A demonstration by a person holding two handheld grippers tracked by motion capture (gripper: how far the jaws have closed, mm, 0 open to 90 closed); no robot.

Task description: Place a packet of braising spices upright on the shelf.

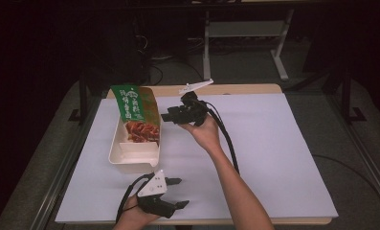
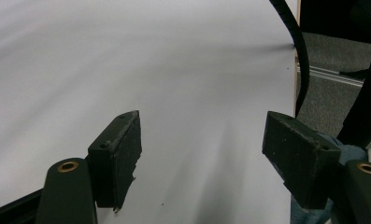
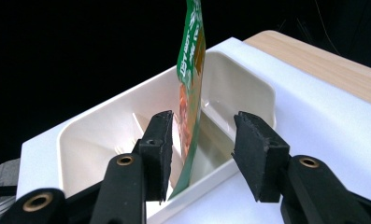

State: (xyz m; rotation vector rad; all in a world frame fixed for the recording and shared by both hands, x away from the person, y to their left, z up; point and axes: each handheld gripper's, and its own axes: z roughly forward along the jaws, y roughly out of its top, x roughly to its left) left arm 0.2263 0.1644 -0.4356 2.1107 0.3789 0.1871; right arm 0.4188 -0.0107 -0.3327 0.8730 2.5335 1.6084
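Green snack pouch [image 1: 136, 114] was stood on edge inside the cream tray [image 1: 130, 160], at its far end. Right gripper [image 1: 169, 116] was held just beside the tray, jaws apart, pouch edge between them, ungripped. Left gripper [image 1: 179, 192] was parked near the tray's near side, jaws apart.

A green snack pouch [image 1: 136, 113], red-orange food printed low on its face, stands on edge in the far compartment of a cream tray [image 1: 118, 160], leaning on the tray's right wall. The tray lies lengthwise near the table's left edge, its near compartment empty.
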